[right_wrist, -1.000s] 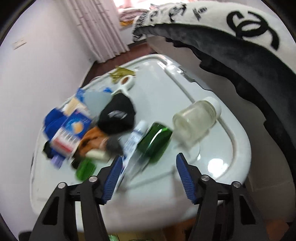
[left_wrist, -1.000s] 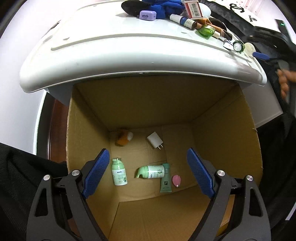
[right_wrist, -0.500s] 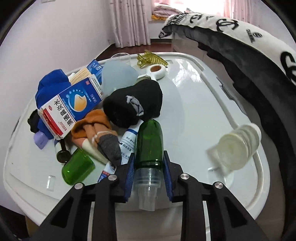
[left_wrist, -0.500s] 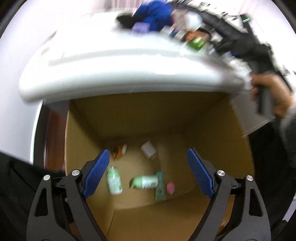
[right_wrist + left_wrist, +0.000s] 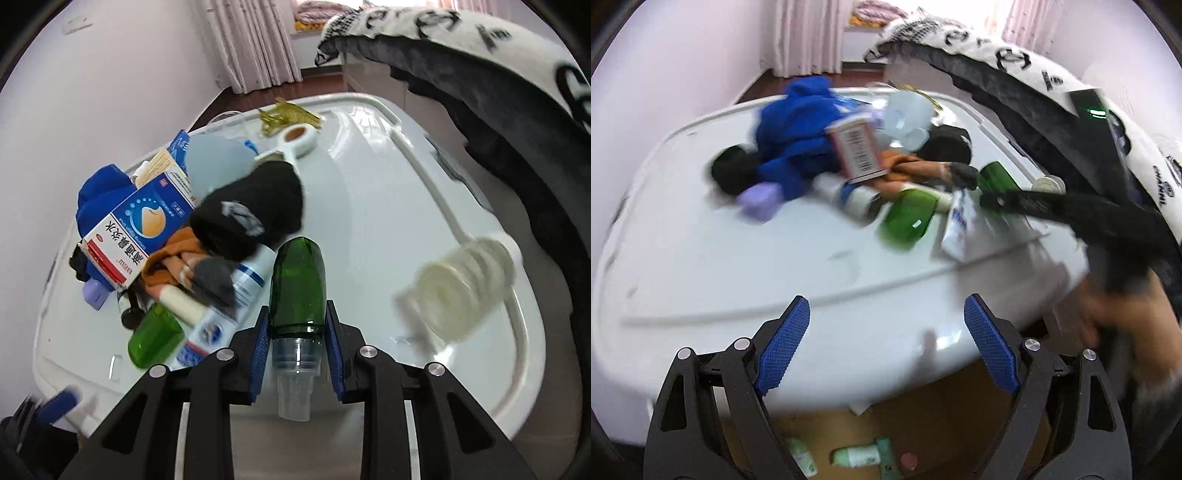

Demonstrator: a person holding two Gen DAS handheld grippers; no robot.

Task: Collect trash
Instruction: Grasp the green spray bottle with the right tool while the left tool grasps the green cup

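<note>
Our right gripper [image 5: 297, 341] is clamped on the dark green bottle [image 5: 297, 284] near its clear cap, bottle lying on the white lid [image 5: 369, 192]. Left gripper [image 5: 886, 345] is spread wide with nothing between its pads, above the lid's near edge.

Risks:
- The smooth round bottle may slip or pivot because the grip sits at one end.
- Lifting could nudge the neighbouring tube [image 5: 218, 325].
- The clear jar [image 5: 461, 291] looks blurred; it might roll off.

The cardboard box [image 5: 923, 424] waits below.

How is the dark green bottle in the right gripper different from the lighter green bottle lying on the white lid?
The dark green bottle is longer, has a clear cap and is clamped in the right gripper. The lighter green bottle is shorter, shows no cap and lies free beside the clutter. Both are translucent green.
</note>
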